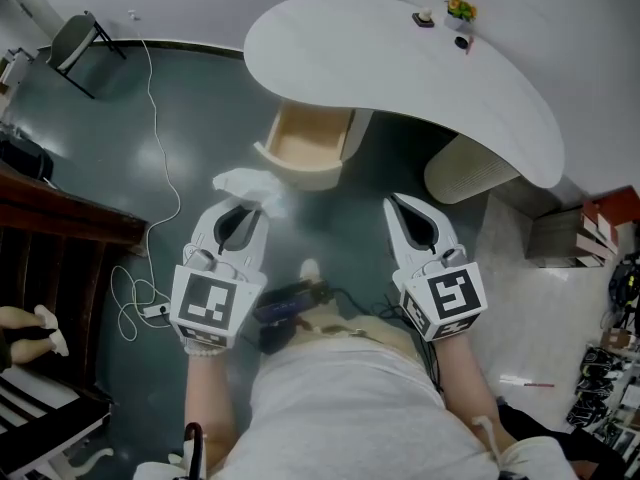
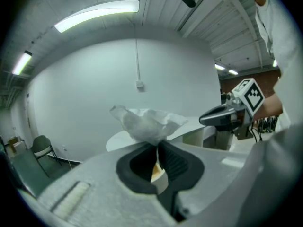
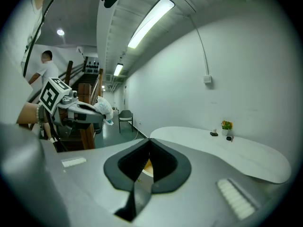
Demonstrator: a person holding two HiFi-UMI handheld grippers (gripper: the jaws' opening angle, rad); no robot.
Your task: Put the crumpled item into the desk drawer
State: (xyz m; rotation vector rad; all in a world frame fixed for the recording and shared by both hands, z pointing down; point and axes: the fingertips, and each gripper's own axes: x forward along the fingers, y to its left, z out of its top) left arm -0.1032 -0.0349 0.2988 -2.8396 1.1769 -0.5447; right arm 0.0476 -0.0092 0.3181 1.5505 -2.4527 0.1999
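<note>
L gripper (image 1: 243, 208): nearest you, alongside R; fingers pinched tight on crumpled white tissue (image 1: 247, 181), held in air above floor.
Tissue: sticks out past fingertips, pointing fwd toward desk (image 1: 400, 58); long axis lies crosswise to fingers, roughly L–R.
R gripper (image 1: 396, 201): fingers closed together, nothing btwn them; level w/ L, well apart from it.
Drawer (image 1: 300, 176): pulled out from under desk, top open, looks empty.
Key relation: drawer lies just ahead & slightly R of tissue; L is the nearer hand.
Next (judgement): take L fwd-right over drawer, then release; R not needed.
Risk: light wad may cling to fingers or drift past rim.
</note>
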